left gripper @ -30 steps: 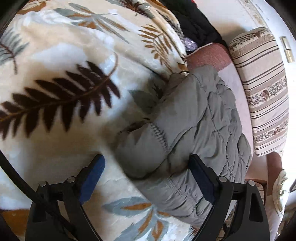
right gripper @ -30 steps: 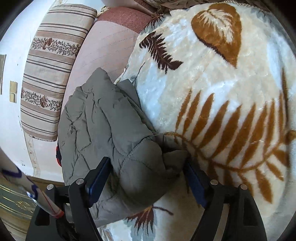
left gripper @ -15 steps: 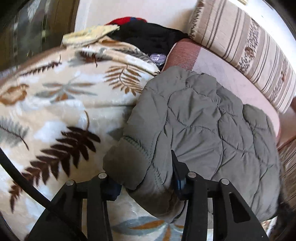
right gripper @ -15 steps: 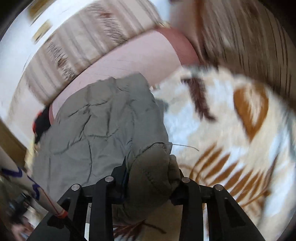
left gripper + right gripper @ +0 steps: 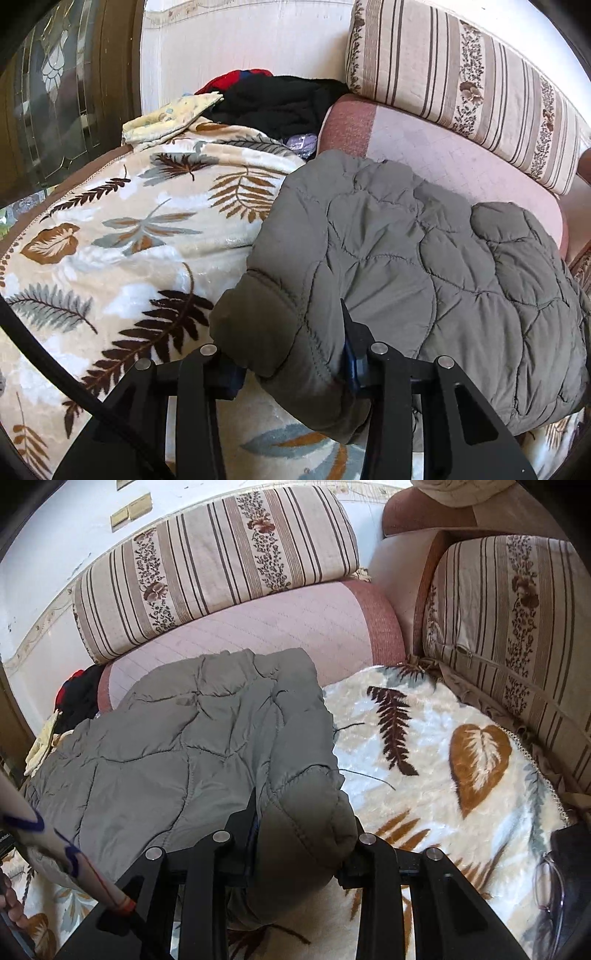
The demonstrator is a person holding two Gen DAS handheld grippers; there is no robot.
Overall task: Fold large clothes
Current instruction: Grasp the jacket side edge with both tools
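A grey quilted jacket [image 5: 406, 258] lies folded across a leaf-patterned blanket [image 5: 129, 258] and the pink sofa seat [image 5: 443, 147]. My left gripper [image 5: 293, 369] is still closing on the jacket's near left corner, which bulges between its blue pads. In the right wrist view the same jacket [image 5: 184, 746] stretches away to the left, and my right gripper [image 5: 303, 845] is shut on its near right corner. Both corners are lifted off the blanket [image 5: 443, 775]. The fingertips are mostly buried in the fabric.
Striped floral cushions [image 5: 480, 81] [image 5: 221, 554] line the sofa back, with another [image 5: 517, 627] at the right. A heap of black and red clothes [image 5: 277, 99] lies behind the blanket. Eyeglasses on a dark item [image 5: 550, 882] sit at the right edge. A glass door [image 5: 55, 92] stands to the left.
Both grippers went from wide open around the jacket's corners to shut on them. Then they rose and rolled level, lifting the near edge.
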